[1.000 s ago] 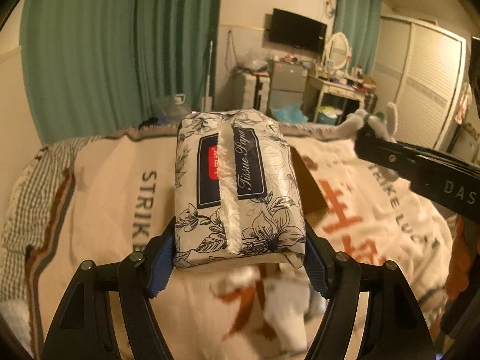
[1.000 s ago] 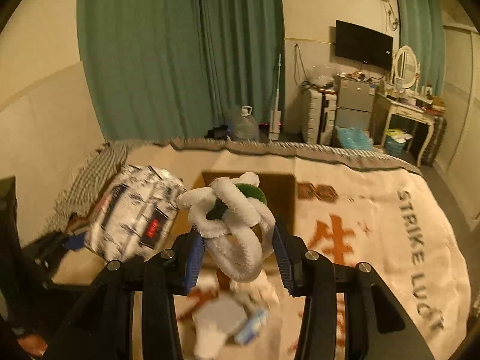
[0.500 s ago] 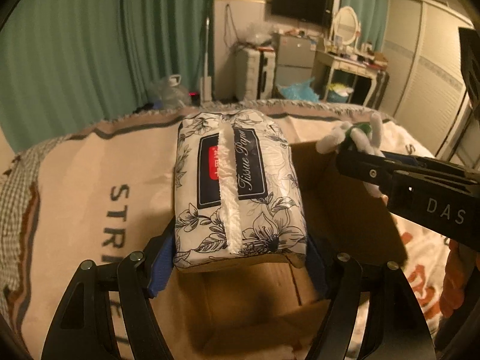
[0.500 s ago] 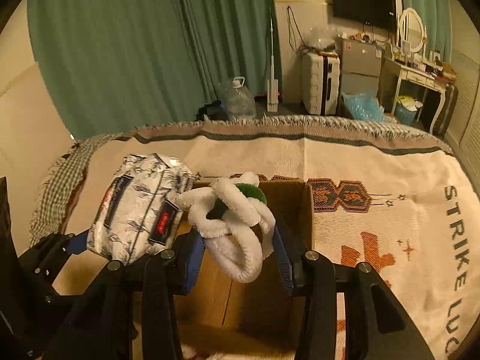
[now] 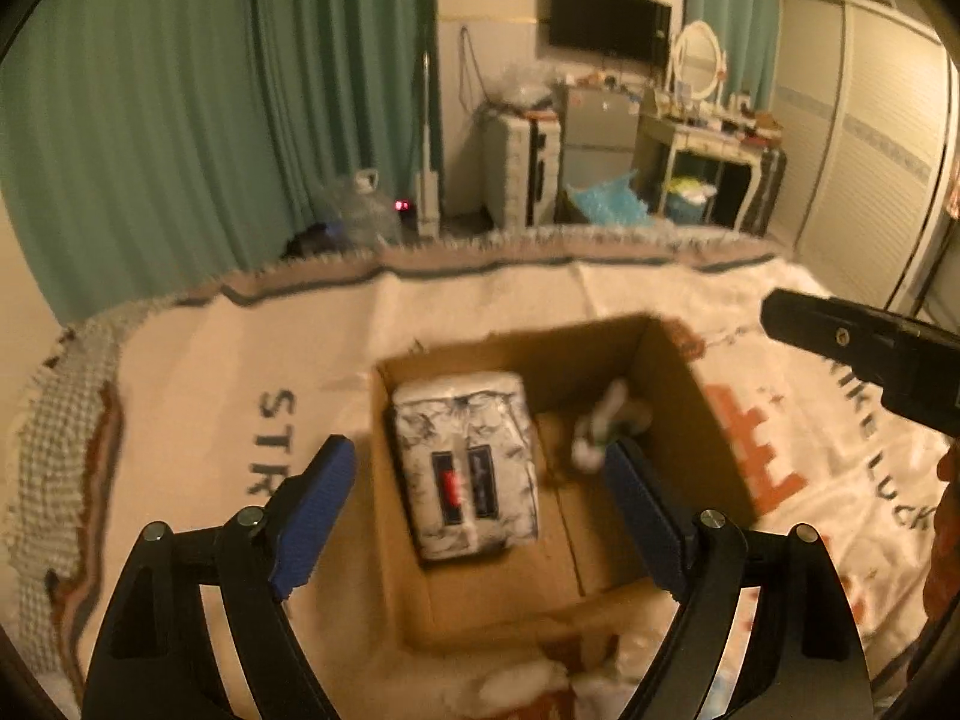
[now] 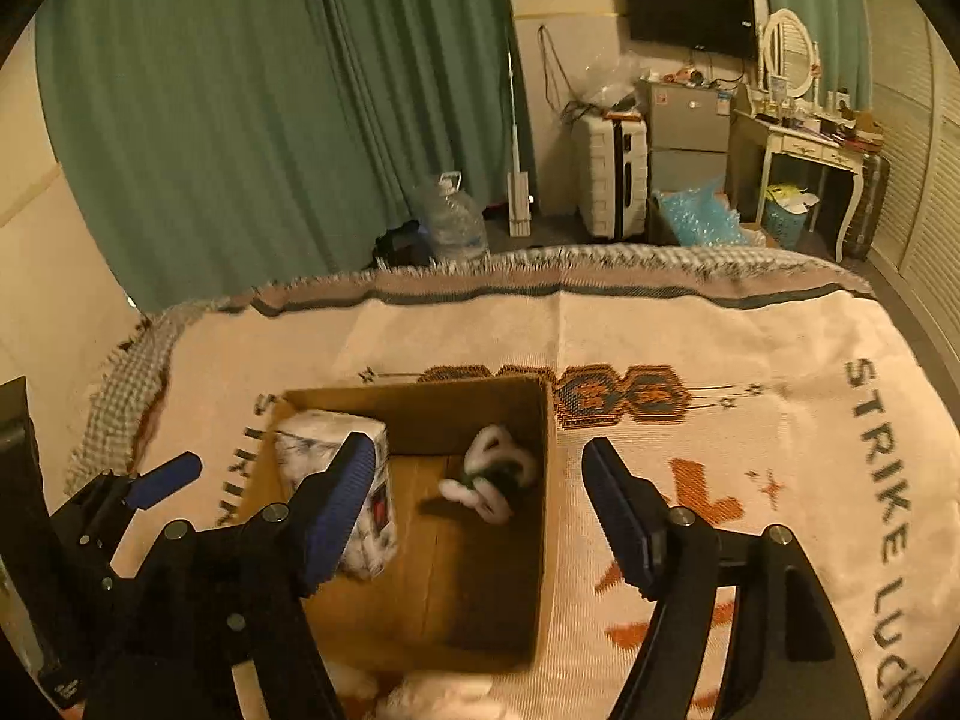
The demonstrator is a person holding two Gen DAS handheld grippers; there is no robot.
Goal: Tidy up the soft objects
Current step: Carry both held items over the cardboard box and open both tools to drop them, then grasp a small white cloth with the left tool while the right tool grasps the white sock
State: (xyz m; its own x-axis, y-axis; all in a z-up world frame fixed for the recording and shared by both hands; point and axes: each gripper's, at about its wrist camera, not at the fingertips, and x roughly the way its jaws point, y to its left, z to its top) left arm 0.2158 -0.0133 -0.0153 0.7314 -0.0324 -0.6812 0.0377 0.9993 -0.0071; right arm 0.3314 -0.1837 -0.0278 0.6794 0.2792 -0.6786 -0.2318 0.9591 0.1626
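Cardboard box [image 5: 678, 372] on the bed's blanket [image 6: 690, 348], holding one tissue pack [image 5: 468, 468] and one white plush toy [image 6: 492, 474]. Both lie below and apart from the left hand-held gripper [image 5: 474, 492] and right hand-held gripper [image 6: 480, 498], whose jaws have just been opening, now wide and empty. The pack's long axis runs away from the camera.
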